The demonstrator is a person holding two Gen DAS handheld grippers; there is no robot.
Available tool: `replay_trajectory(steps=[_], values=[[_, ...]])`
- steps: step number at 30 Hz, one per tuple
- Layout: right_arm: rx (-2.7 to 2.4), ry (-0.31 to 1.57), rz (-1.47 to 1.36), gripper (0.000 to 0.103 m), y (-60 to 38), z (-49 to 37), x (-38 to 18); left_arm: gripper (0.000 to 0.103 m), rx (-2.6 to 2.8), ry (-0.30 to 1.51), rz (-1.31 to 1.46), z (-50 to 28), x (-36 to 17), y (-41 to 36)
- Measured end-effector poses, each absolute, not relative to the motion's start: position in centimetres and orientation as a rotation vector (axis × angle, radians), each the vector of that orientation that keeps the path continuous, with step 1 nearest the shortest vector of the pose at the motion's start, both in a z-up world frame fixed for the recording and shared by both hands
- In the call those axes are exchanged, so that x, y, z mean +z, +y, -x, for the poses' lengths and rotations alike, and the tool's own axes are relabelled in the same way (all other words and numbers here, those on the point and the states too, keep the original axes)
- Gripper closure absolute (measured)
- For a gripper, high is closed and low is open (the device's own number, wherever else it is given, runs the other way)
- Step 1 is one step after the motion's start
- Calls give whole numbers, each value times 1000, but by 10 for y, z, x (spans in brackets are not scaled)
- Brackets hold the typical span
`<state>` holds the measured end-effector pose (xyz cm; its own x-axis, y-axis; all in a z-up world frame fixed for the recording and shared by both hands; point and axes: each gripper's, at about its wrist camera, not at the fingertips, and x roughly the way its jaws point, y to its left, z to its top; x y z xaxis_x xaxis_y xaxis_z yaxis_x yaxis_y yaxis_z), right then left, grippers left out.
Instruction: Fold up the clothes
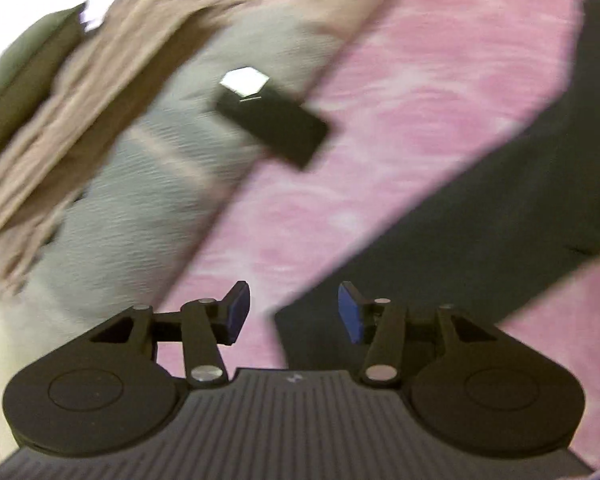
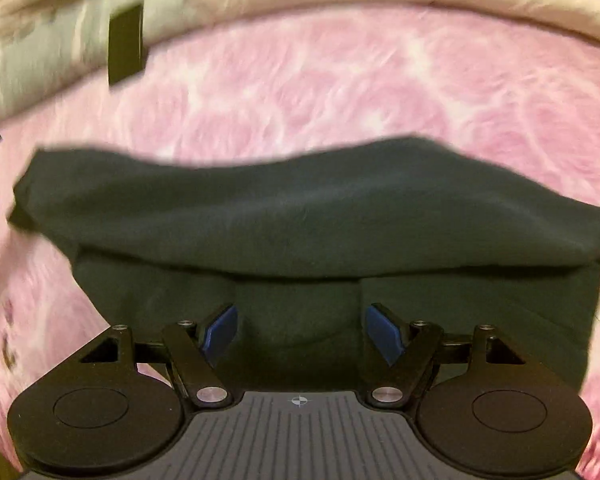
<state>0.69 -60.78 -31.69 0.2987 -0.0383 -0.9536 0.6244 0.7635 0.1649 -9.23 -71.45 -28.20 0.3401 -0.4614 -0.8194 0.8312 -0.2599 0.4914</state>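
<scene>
Dark green garment, one, on pink bedcover.

A dark green garment lies on a blanket mottled pink and white. Beyond are a grey cloth, a tan cloth and a black rectangular device.

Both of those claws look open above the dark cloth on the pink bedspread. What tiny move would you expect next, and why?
Probably the right gripper dips to pinch the dark garment just below it. Its jaws stand open with nothing between them, and the garment, already folded over once, lies flat on the pink bedspread. The left gripper, also open and empty, hovers at the garment's edge.
</scene>
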Motion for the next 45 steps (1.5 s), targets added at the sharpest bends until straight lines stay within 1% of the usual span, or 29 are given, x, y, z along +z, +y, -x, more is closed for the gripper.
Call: replay_trajectory(steps=[1, 3, 6, 8, 10, 12, 15, 18, 20, 23, 24, 27, 28, 33, 34, 35, 36, 37, 40, 43, 45], values=[[-464, 1217, -578, 28, -608, -11, -324, 51, -1341, 381, -1343, 104, -287, -706], [-456, 1196, -595, 28, -619, -19, -329, 50, -1437, 373, -1383, 131, -302, -693], [-487, 900, -528, 29, -638, -17, -293, 50, -1561, 353, -1432, 168, -322, -678], [-536, 806, -461, 29, -647, -14, -270, 50, -1608, 356, -1434, 190, -333, -676], [-573, 798, -480, 28, -652, -1, -261, 50, -1663, 327, -1437, 206, -341, -675], [-622, 813, -523, 28, -651, 23, -258, 50, -1720, 205, -1476, 225, -348, -670], [-725, 861, -626, 28, -634, 78, -270, 50, -1808, 3, -1551, 250, -362, -659], [-867, 893, -818, 28, -609, 144, -293, 51, -1860, -213, -1651, 270, -380, -647], [-980, 885, -972, 29, -588, 190, -311, 54, -1873, -296, -1708, 276, -392, -645], [-1097, 805, -1197, 29, -558, 242, -334, 67, -1863, -335, -1767, 280, -404, -647], [-1116, 768, -1257, 29, -551, 255, -341, 79, -1861, -343, -1785, 282, -408, -648], [-1124, 624, -1346, 29, -539, 275, -359, 90, -1851, -299, -1807, 287, -407, -652], [-1125, 566, -1365, 29, -538, 280, -366, 92, -1846, -286, -1810, 288, -405, -653], [-1178, 297, -1375, 29, -549, 298, -381, 94, -1815, -223, -1824, 294, -392, -658], [-1172, 265, -1383, 33, -553, 301, -383, 95, -1809, -217, -1830, 296, -390, -658], [-1170, 279, -1386, 63, -558, 304, -382, 95, -1804, -218, -1841, 298, -387, -658], [-1167, 294, -1388, 80, -563, 307, -380, 95, -1802, -209, -1849, 299, -384, -657], [-1165, 308, -1391, 94, -569, 310, -379, 95, -1802, -194, -1856, 302, -379, -656], [-1157, 351, -1397, 98, -584, 321, -373, 96, -1836, -145, -1876, 311, -358, -646], [-1163, 390, -1337, 99, -599, 356, -338, 96, -1944, -66, -1890, 331, -331, -622], [-1168, 418, -1296, 100, -610, 380, -314, 96, -2049, 60, -1858, 356, -309, -606]])
